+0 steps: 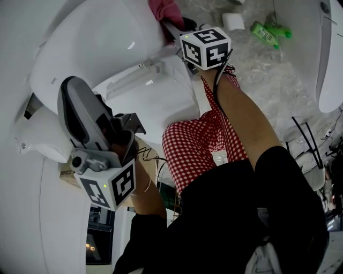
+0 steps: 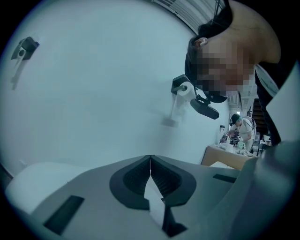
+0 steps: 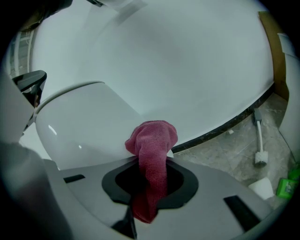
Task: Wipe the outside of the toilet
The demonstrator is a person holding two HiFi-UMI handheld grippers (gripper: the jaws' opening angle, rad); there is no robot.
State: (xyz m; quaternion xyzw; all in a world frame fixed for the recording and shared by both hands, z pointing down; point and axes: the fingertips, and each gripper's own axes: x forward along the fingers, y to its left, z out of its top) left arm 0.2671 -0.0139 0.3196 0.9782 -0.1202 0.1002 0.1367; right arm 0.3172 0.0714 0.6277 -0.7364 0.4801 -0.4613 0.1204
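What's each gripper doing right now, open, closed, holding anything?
Left gripper: closed, empty.
Right gripper: closed on the pink cloth.

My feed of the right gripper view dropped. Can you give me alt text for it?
The right gripper is shut on a pink cloth, whose bunched end pokes out past the jaws beside the white toilet. Grey stone floor and a green bottle show at right.

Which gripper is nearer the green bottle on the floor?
Right. In the head view the right gripper, gripping the pink cloth, is left of the green bottle; the left gripper is far lower-left.
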